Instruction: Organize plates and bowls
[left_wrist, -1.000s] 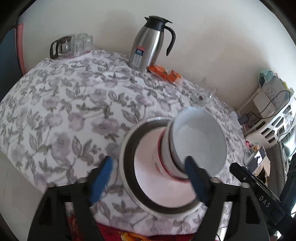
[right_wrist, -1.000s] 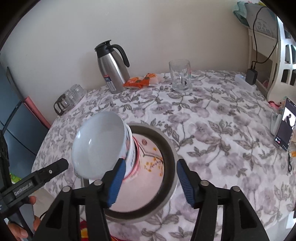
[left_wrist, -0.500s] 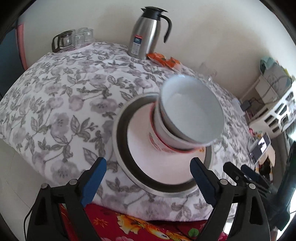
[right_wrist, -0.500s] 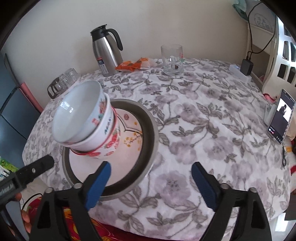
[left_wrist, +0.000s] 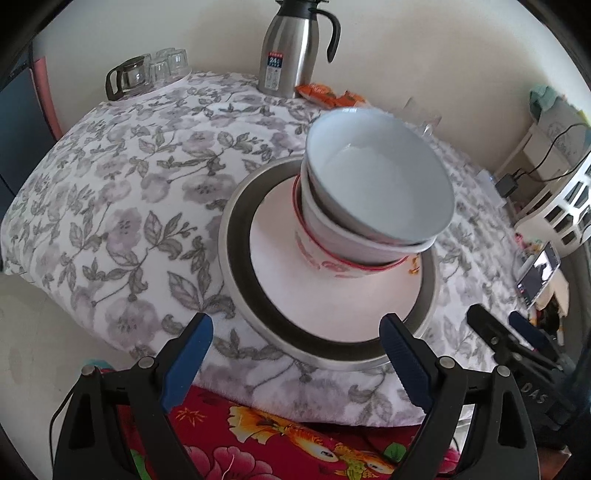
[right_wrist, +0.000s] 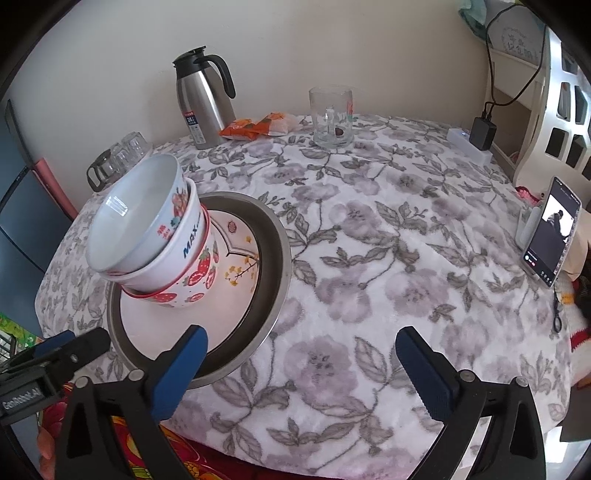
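So the stack of bowls (left_wrist: 373, 206) is sitting on a white plate (left_wrist: 332, 295), which sits inside a steel dish (left_wrist: 236, 236), all on the floral tablecloth (left_wrist: 129, 192) near the table's edge. Three bowls are nested, with a plain white inside on top and a strawberry-print bowl (right_wrist: 195, 273) at the bottom, and the whole stack leans a bit.

In the left wrist view the left gripper (left_wrist: 295, 354) is spread wide with nothing between the blue pads. The bowls are up at about 12 to 1 o'clock from it, clear of both fingers, and the dish rim runs just above the fingertips.

The right gripper (right_wrist: 303, 362) is still opening, its jaws very wide, and it holds nothing, only tablecloth between them. From it the bowl stack is at roughly 10 o'clock, well clear, though the left finger's tip overlaps the dish rim in the right wrist view. I can't tell if it's touching.
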